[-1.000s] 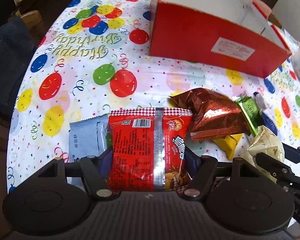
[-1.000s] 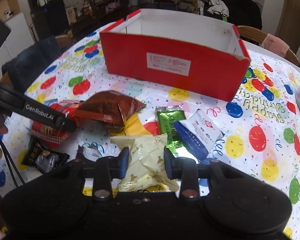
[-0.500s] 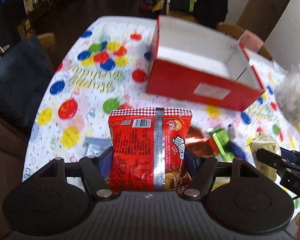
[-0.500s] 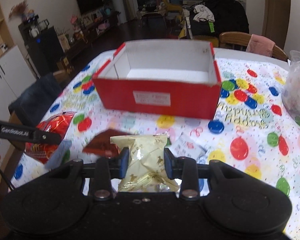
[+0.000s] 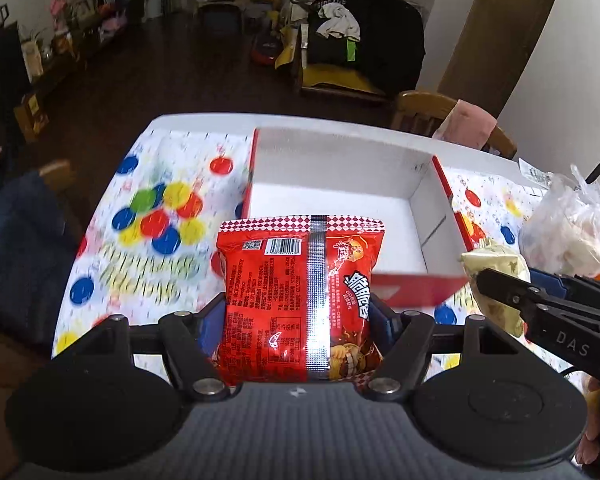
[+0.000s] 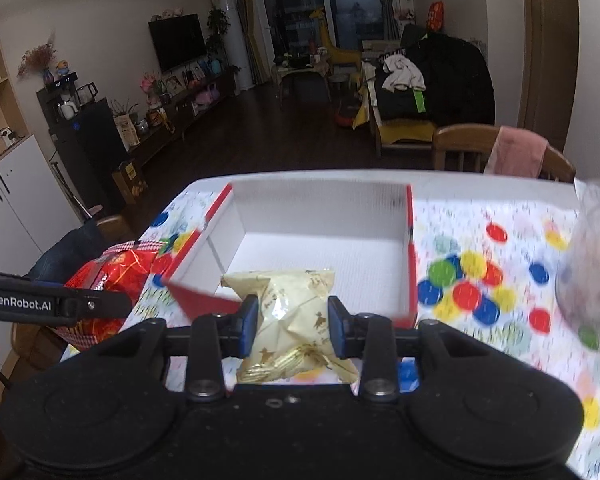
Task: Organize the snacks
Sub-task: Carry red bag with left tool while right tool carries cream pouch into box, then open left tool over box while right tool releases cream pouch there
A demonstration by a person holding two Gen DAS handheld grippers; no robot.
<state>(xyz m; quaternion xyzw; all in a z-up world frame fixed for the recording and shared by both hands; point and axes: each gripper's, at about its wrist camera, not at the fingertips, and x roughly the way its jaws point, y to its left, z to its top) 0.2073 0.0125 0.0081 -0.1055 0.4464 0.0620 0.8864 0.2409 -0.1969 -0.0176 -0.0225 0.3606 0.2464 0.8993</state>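
My left gripper [image 5: 298, 320] is shut on a red snack bag [image 5: 300, 300] with a silver seam, held in the air in front of the red box [image 5: 340, 200] with a white, empty inside. The cream-gold snack packet [image 6: 294, 312] sits pinched in my right gripper [image 6: 293, 322], also raised before the same red box [image 6: 320, 248]. In the left wrist view the right gripper [image 5: 500, 284] with its cream packet [image 5: 496, 268] shows at the right edge. The right wrist view has the left gripper and red bag [image 6: 112, 272] at its left.
The box stands on a table with a balloon-print cloth [image 5: 160, 220]. A clear plastic bag of food [image 5: 572, 232] lies right of the box. A wooden chair with a pink cloth [image 6: 516, 152] stands behind the table, and a dark blue seat [image 5: 16, 240] at the left.
Both grippers have risen with their packets off the table and tilted up toward the box. The snacks left on the table have dropped out of view, and the box's inside now shows.
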